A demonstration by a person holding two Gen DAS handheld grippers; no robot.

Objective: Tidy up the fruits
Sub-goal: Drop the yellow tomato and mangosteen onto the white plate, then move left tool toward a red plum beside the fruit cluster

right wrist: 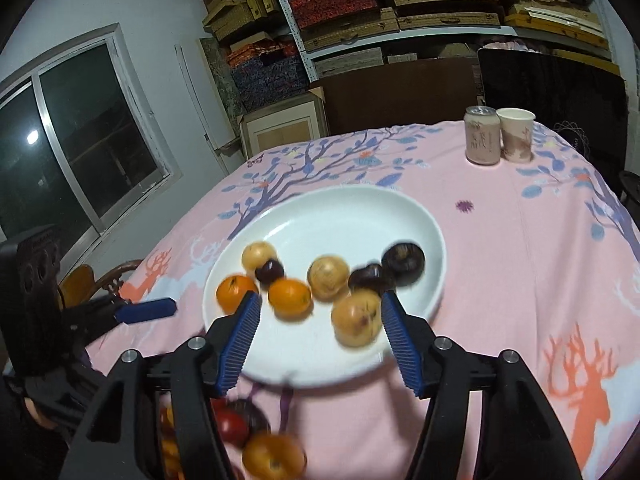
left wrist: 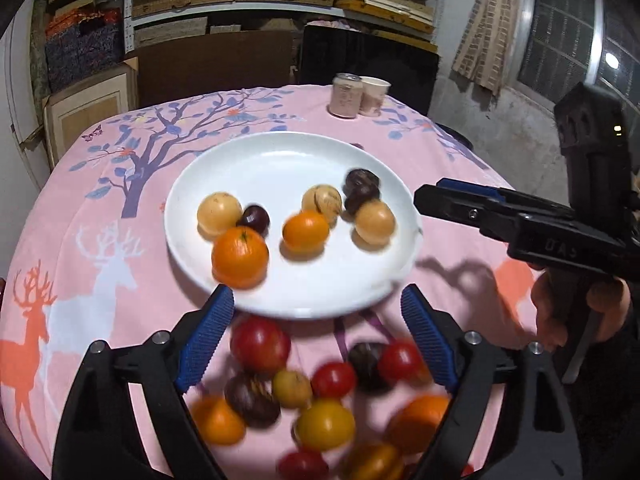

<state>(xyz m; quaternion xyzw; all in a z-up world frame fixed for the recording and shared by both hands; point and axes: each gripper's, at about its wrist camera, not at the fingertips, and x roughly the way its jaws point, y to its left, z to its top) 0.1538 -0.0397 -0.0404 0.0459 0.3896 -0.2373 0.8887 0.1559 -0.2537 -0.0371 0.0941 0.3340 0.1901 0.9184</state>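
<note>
the job looks partly done, as i judge it. the plate [left wrist: 288, 300] on the pink-clothed bench [left wrist: 100, 240] already carries a share of the fruit: two oranges [left wrist: 240, 257], three tan round fruits [left wrist: 219, 213] and three dark purple ones [left wrist: 362, 180], lying loose on the plate's near half in two small clusters, its far half bare. a bigger heap [left wrist: 320, 396] waits on the cloth just short of the plate's near rim: red, yellow, orange and dark fruits, some touching, all smeared by motion blur so exact kinds are hard to tell. that heap is what is left to move.

the left gripper [left wrist: 318, 300] hangs over the heap, at the plate's near rim, jaws spread wide with nothing between them. the right gripper [right wrist: 320, 312] sits over the plate's near edge, jaws also wide apart and empty; a tan fruit [right wrist: 356, 322] lies just inside its right pad, not gripped.

a can [right wrist: 482, 136] and paper cup [right wrist: 516, 134] stand well beyond the plate.
</note>
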